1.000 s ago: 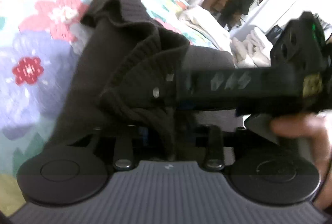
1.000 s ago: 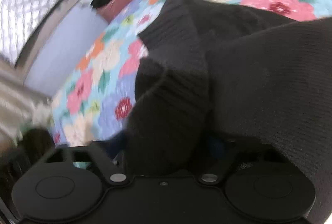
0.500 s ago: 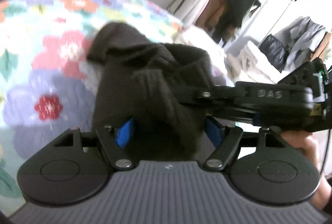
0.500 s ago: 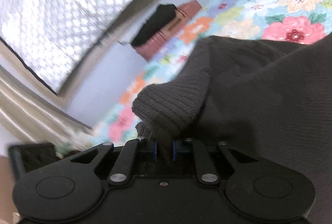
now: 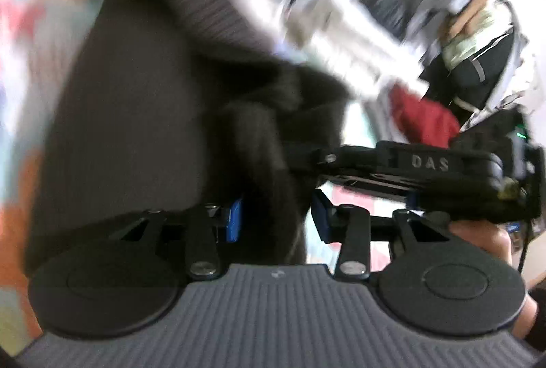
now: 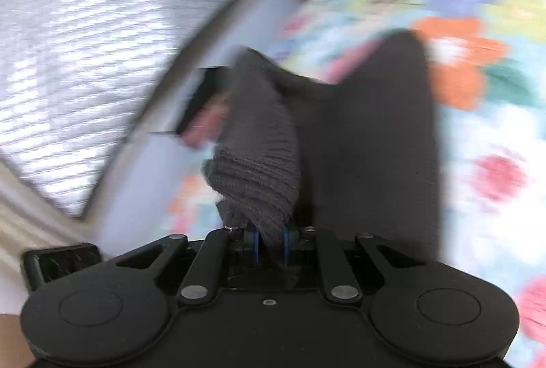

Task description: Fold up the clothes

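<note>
Right gripper: jaws nearly closed, pinching a ribbed edge of the dark knit sweater so it hangs clear of the floral bedspread behind. Left gripper: jaws parted, fabric draped between them unclamped, likely released to regrip

Each claw is built in black, with two round discs, silver screws and blue pads. "DAS" is embossed on the right claw; bare skin is seen beneath.
</note>
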`<state>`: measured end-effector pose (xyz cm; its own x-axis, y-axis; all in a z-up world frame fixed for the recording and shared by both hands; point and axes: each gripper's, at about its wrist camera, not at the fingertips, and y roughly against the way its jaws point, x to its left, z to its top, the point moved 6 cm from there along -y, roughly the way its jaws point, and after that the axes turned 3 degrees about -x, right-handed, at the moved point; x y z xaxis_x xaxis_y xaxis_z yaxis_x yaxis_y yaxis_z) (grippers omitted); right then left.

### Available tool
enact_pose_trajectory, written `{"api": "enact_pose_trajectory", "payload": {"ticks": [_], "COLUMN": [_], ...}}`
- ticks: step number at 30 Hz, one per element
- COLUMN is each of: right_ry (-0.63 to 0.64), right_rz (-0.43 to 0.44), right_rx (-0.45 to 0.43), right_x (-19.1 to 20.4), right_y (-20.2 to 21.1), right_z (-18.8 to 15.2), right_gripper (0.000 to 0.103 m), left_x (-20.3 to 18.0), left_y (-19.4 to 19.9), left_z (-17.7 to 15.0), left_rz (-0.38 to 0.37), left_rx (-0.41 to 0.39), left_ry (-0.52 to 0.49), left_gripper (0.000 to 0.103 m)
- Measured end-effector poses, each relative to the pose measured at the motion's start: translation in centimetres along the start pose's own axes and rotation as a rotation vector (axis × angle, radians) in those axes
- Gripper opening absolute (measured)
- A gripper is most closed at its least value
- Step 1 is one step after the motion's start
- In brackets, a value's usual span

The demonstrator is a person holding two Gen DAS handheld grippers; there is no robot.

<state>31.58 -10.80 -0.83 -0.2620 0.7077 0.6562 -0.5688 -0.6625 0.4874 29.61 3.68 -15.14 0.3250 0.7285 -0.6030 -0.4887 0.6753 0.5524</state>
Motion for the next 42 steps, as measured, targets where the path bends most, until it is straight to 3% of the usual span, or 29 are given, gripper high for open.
{"api": "enact_pose_trajectory", "payload": {"ticks": [3, 9, 13, 16, 18, 21, 23, 28, 31, 34, 35, 36, 37, 39, 42], "right_ry": [0.037, 0.065, 0.027, -0.01, -0.041, -0.056, -0.067, -0.043, 0.004, 0.089, 0.14, 0.197, 0.269, 0.401, 0.46], "right_rz": [-0.122, -0.139, -0.12, -0.096, -0.075, -0.032, 0.004, 0.004, -0.069, -0.169, -0.202, -0.235, -0.284, -0.337, -0.28], "right_rx": [0.044, 0.056, 0.069, 0.081, 0.088, 0.12, 0.15, 0.167, 0.154, 0.101, 0.074, 0.046, 0.011, -0.065, -0.051], "right_x": [-1.8, -2.3, -4.5, -5.7, -6.2, -5.7, -5.1, -4.6, -4.6, -3.1, -2.3, -1.4, -0.5, 1.6, 4.0], "right_y": [-0.8, -1.8, -1.5, -1.1, -0.8, -0.9, -1.2, -1.4, -0.5, 1.1, 1.6, 2.1, 2.5, 3.3, 2.6], "right_z": [-1.4, -1.7, -1.9, -2.4, -2.7, -3.3, -3.8, -4.7, -4.3, -3.9, -3.7, -3.5, -3.3, -2.8, -2.3], "right_gripper": [0.015, 0.013, 0.013, 0.013, 0.013, 0.014, 0.014, 0.012, 0.011, 0.026, 0.036, 0.053, 0.06, 0.065, 0.072], "left_x": [1.2, 0.8, -0.4, 0.0, 1.6, 4.9, 5.7, 5.5, 5.5, 5.7, 6.0, 6.3, 6.5, 6.8, 7.3], "left_y": [-1.8, -0.7, 4.3, 6.9, 6.4, 4.0, 3.6, 3.6, 3.1, 3.9, 4.0, 4.0, 4.0, 4.1, 4.1], "left_z": [-1.0, -0.9, 0.9, 2.9, 3.2, 2.2, 2.2, 2.6, 2.5, 2.1, 2.1, 2.1, 2.1, 2.2, 2.3], "left_rz": [0.045, 0.075, 0.059, 0.044, 0.092, 0.235, 0.295, 0.32, 0.309, 0.28, 0.271, 0.262, 0.255, 0.242, 0.207], "left_rx": [0.053, 0.057, -0.039, -0.127, -0.121, -0.033, -0.016, -0.026, -0.037, -0.041, -0.042, -0.043, -0.044, -0.045, -0.052], "left_ry": [0.025, -0.039, -0.13, -0.102, -0.071, -0.04, -0.035, -0.05, -0.045, -0.01, 0.005, 0.017, 0.023, 0.036, 0.077], "left_gripper": [0.039, 0.041, 0.041, 0.041, 0.042, 0.041, 0.041, 0.041, 0.041, 0.042, 0.042, 0.042, 0.042, 0.042, 0.044]}}
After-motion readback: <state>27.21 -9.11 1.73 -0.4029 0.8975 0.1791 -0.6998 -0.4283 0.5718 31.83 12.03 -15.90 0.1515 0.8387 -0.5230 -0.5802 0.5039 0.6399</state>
